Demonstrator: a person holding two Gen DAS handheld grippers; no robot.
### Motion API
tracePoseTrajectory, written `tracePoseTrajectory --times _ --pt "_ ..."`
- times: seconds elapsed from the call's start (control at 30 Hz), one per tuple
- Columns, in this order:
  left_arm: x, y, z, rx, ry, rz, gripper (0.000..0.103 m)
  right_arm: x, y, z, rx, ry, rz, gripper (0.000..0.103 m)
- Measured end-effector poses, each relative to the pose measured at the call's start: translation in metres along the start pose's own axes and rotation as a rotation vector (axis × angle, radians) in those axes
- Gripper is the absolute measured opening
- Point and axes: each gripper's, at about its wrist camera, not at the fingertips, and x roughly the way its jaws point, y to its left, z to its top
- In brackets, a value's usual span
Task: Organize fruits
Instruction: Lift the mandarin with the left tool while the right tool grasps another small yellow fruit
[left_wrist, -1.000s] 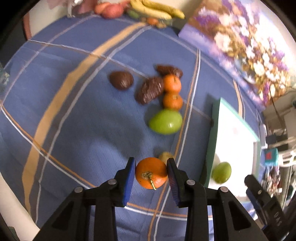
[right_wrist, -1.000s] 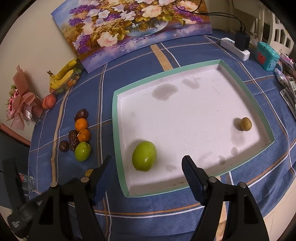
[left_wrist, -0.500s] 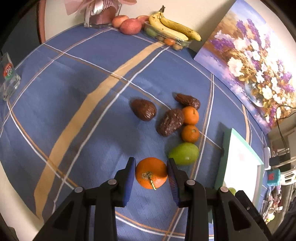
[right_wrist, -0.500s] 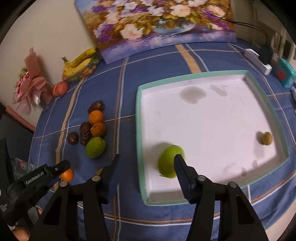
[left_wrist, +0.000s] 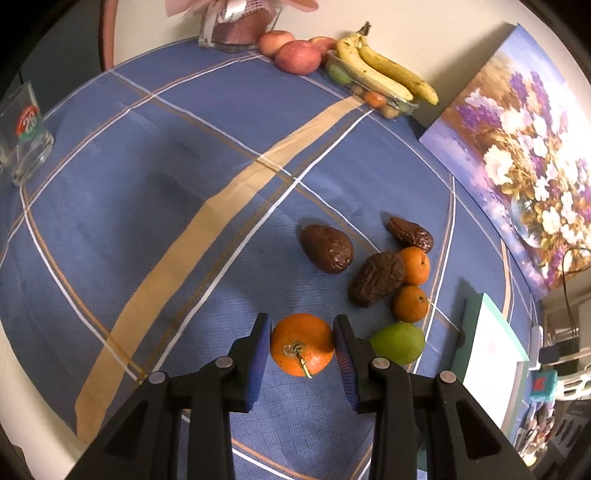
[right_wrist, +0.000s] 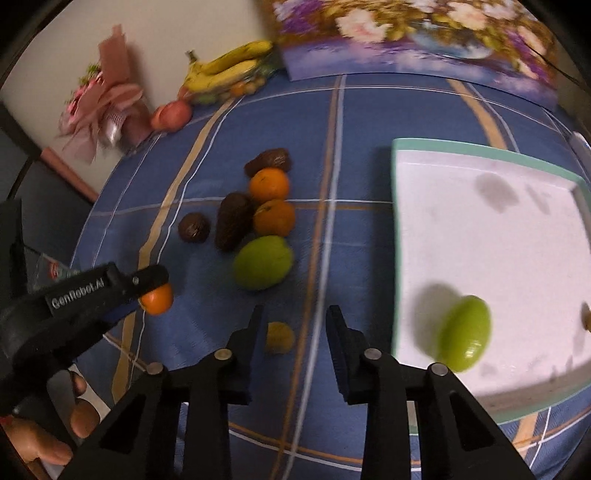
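On the tablecloth (right_wrist: 369, 266), left of the tray (right_wrist: 397, 236), lies a cluster: two tangerines (right_wrist: 269, 184) one behind the other, a pear (right_wrist: 263, 262) in front of them, three wrinkled fruits (right_wrist: 232, 225) to their left and behind. A second pear (right_wrist: 464, 334) lies in the tray's near left corner. Bananas (left_wrist: 384, 72), apples (left_wrist: 297, 57) and a painting (left_wrist: 524, 162) line the far edge; a glass (left_wrist: 24, 133) stands far left.

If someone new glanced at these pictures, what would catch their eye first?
Probably the bright orange clamped in the left gripper, above the blue checked tablecloth. Next, the green fruit lying alone in the white tray, right of the open right gripper.
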Motion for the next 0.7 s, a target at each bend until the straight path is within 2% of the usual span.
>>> tracePoseTrajectory --times 0.3,0.7 --pt "0.003 0.001 -0.001 -0.006 0.008 -0.006 0.037 0.026 0.014 -0.001 -0.045 0.081 -0.034 0.029" --pt "0.006 0.0 -0.001 -0.003 0.018 -0.006 0.037 0.041 0.028 -0.006 -0.101 0.111 -0.021 0.029"
